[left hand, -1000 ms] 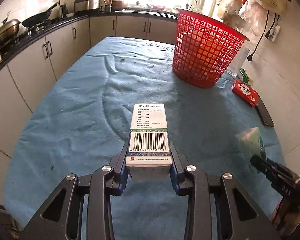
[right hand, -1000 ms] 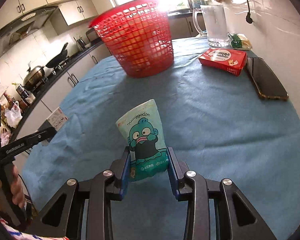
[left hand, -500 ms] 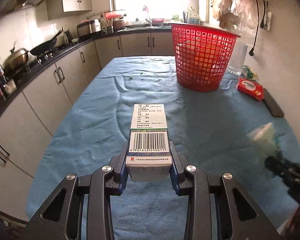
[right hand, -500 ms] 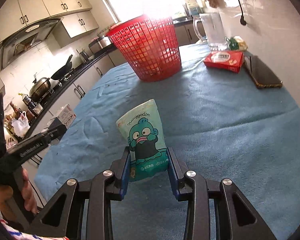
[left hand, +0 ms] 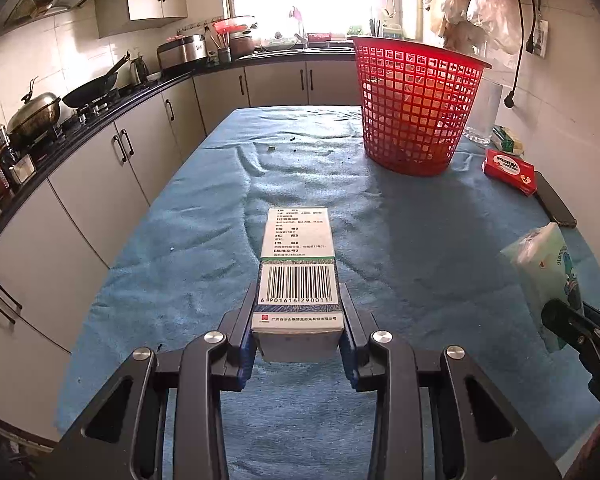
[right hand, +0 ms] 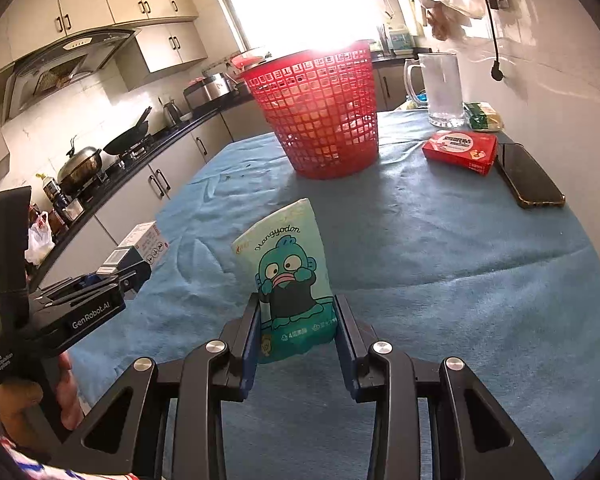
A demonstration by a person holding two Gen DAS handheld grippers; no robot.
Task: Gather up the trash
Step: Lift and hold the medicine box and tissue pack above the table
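My left gripper (left hand: pixel 298 322) is shut on a white medicine box (left hand: pixel 297 264) with a barcode and holds it above the blue tablecloth. My right gripper (right hand: pixel 296 330) is shut on a green tissue pack (right hand: pixel 290 280) with a cartoon fish on it. The red mesh trash basket (left hand: pixel 416 104) stands upright at the far side of the table; it also shows in the right wrist view (right hand: pixel 320 112). The tissue pack shows at the right in the left wrist view (left hand: pixel 548 276); the box shows at the left in the right wrist view (right hand: pixel 138 246).
A red flat box (right hand: pixel 460 150), a black phone (right hand: pixel 530 178), a glass mug (right hand: pixel 440 90) and a green-yellow packet (right hand: pixel 482 116) lie along the right wall. Small crumbs (left hand: pixel 284 144) dot the cloth near the basket. Kitchen counter and cabinets (left hand: pixel 100 152) run along the left.
Both grippers have risen and tilted up with their loads; the basket and kitchen now sit lower and more level in view. Grips unchanged.
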